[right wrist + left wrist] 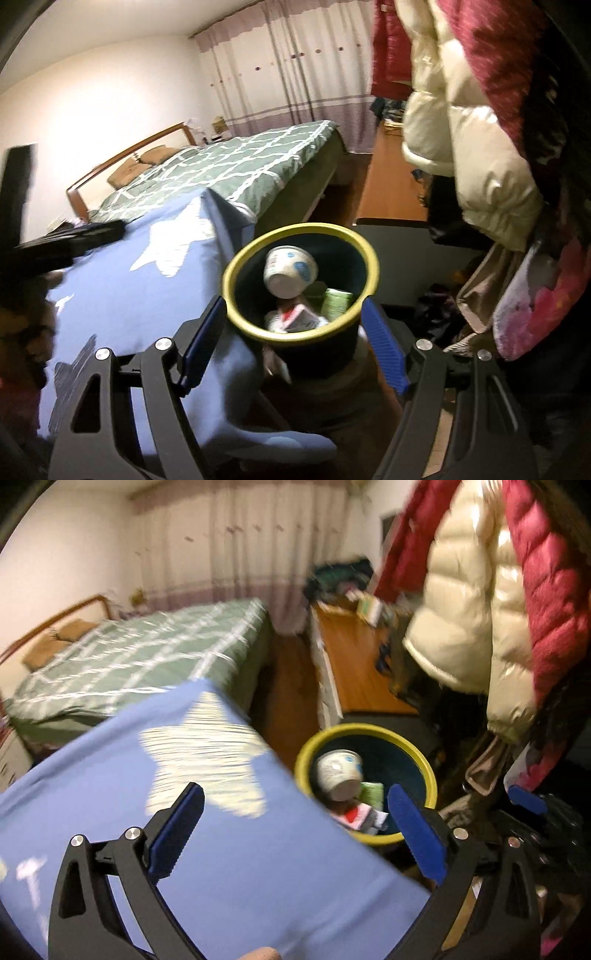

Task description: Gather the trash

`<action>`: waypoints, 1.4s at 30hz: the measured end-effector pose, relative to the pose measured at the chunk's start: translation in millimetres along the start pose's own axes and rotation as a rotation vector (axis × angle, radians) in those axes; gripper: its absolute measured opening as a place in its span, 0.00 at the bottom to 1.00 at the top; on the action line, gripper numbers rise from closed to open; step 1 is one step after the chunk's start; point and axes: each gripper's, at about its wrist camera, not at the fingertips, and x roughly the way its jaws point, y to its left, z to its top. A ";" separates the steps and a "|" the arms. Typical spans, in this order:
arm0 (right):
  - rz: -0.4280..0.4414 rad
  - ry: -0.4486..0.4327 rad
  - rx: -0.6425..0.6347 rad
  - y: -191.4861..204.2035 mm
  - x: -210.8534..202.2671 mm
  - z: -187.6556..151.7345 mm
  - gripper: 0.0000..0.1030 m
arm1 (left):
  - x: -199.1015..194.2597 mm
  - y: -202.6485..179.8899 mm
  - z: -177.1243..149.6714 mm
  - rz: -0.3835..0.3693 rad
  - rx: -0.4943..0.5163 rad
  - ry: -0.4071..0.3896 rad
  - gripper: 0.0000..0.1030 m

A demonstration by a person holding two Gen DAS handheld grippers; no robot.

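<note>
Bin (240, 258), dark with a yellow rim, stands on the floor beside a surface covered by a blue cloth (258, 867) with pale stars. Contents visible from both wrist views: white paper bowl (291, 271) lying on its side with its base toward the camera, a green carton (336, 301) to its right, and a white wrapper with red print (295, 317) below the bowl. All three items lie inside the rim.

Left gripper (295, 834): jaws spread wide, nothing between the blue pads; it hangs over the blue cloth with the bin just to its right. Picture is blurred.

Right gripper (295, 350): jaws also spread wide, one pad on either side of the bin's near wall. Whether the pads touch the wall I cannot tell; no grip is apparent.

Background: bed with green lattice bedspread (236, 166), striped curtains (295, 66), cream puffer jacket (469, 602) and red puffer jacket (546, 590) hanging at right above the bin
</note>
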 end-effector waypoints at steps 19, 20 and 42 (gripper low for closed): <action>0.147 -0.067 -0.188 100.8 -49.6 -9.4 0.73 | -237.3 115.4 -143.9 0.429 -0.303 -0.195 0.95; 0.147 -0.069 -0.193 102.5 -51.5 -9.5 0.74 | -242.1 117.0 -149.6 0.429 -0.313 -0.198 0.95; 0.159 -0.110 -0.223 113.3 -79.1 -24.6 0.76 | -272.6 99.8 -184.8 0.441 -0.353 -0.233 0.95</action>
